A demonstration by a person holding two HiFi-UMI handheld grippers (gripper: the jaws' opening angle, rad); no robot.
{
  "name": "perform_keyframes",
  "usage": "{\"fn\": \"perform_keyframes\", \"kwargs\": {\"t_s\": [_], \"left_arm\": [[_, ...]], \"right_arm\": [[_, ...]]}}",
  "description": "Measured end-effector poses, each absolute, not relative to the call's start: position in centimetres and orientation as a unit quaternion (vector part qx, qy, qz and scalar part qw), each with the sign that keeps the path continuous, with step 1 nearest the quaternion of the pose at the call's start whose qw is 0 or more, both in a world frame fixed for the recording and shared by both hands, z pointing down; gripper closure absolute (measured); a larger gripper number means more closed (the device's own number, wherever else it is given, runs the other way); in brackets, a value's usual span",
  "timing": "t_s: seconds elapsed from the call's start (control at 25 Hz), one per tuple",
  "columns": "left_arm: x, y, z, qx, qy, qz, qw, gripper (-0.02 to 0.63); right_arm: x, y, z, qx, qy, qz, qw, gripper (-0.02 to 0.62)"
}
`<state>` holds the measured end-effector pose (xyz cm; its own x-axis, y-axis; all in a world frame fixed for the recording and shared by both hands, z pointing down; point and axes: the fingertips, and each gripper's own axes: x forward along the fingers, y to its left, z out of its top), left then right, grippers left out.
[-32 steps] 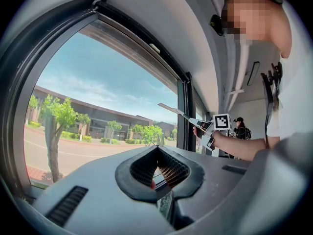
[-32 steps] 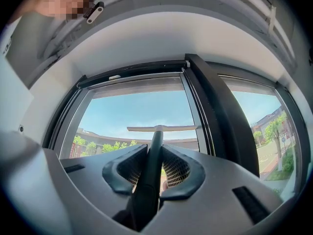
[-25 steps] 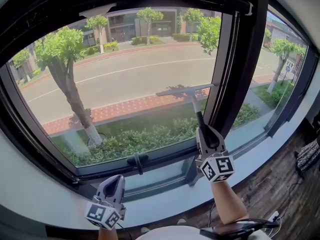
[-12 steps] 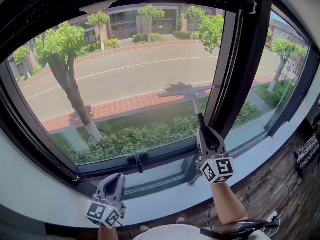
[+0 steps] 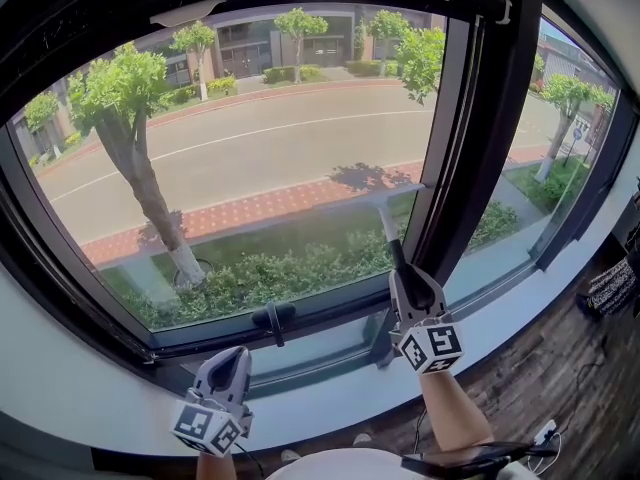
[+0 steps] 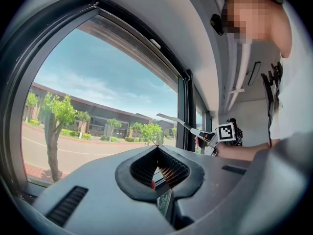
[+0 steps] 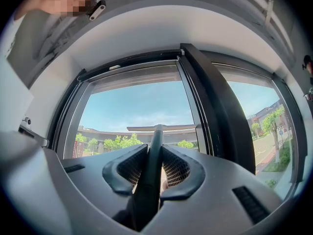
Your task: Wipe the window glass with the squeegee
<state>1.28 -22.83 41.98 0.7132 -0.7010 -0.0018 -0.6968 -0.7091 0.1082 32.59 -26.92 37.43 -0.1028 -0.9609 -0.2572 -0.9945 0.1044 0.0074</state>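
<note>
Scene at a large window, seen from inside the room. In the head view the right claw (image 5: pixel 403 271) is pinched on the dark handle of the squeegee (image 5: pixel 383 208). The squeegee's blade lies crosswise on the window glass (image 5: pixel 250 158), in the lower half of the pane and close to its right edge. The blade's right end is just beside the black upright frame post (image 5: pixel 480 118).

The right gripper view alone shows the grip. The squeegee handle (image 7: pixel 150 175) runs straight up between the two ribbed pads (image 7: pixel 176 168) of the right claw (image 7: pixel 152 148), and both pads press on its sides.

The left claw (image 5: pixel 236 360) hangs low near the white sill (image 5: pixel 100 388), below the black window latch (image 5: pixel 272 318) and well apart from the squeegee. Its own view shows what the head view cannot settle. The left claw (image 6: pixel 157 151) is slightly spread with nothing between its pads, and daylight shows through the gap.

That same view gives a side look at the squeegee (image 6: pixel 176 121). It rises slanted from the right claw (image 6: pixel 201 133) toward the glass, with the person's forearm (image 6: pixel 239 151) behind it. A tree (image 5: pixel 125 108) and a road lie outside.
</note>
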Motion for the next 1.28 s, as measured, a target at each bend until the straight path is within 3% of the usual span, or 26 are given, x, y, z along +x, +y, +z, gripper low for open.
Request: {"fn": "perform_keyframes", "kwargs": {"t_s": [1.28], "left_arm": [[1.4, -23.5, 42.5, 0.924, -0.378, -0.014, 0.053, 0.588]], "right_arm": [[32.7, -27.0, 44.0, -0.666, 0.742, 0.055, 0.055, 0.495]]}}
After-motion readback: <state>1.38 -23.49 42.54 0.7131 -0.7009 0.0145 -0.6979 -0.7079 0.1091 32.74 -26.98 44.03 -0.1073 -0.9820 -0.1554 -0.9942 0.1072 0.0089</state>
